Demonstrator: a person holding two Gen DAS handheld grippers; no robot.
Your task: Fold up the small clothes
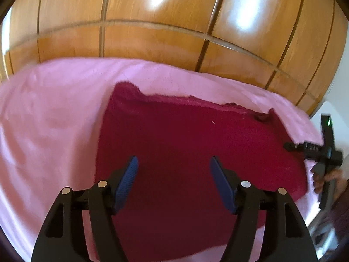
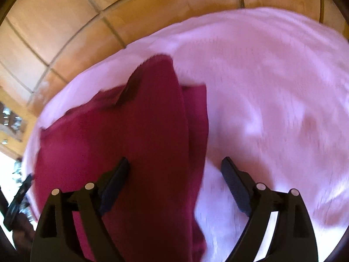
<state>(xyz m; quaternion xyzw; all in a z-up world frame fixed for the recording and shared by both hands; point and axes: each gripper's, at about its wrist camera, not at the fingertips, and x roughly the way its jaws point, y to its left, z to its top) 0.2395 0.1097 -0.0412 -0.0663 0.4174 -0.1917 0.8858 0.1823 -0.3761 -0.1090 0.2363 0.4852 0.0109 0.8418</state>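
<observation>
- The wooden wardrobe stands behind the pink sheet, spread as a soft, flat folding surface.
- The crimson garment lies on the sheet, apparently already folded over.
- Left gripper and right gripper hover above it, fingers apart, gripping nothing.

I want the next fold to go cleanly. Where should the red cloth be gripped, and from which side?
Probably the red cloth by its layered side edge, coming in over the bare pink sheet: the layers lie stacked there, and the right tongs already straddle it, open.
</observation>
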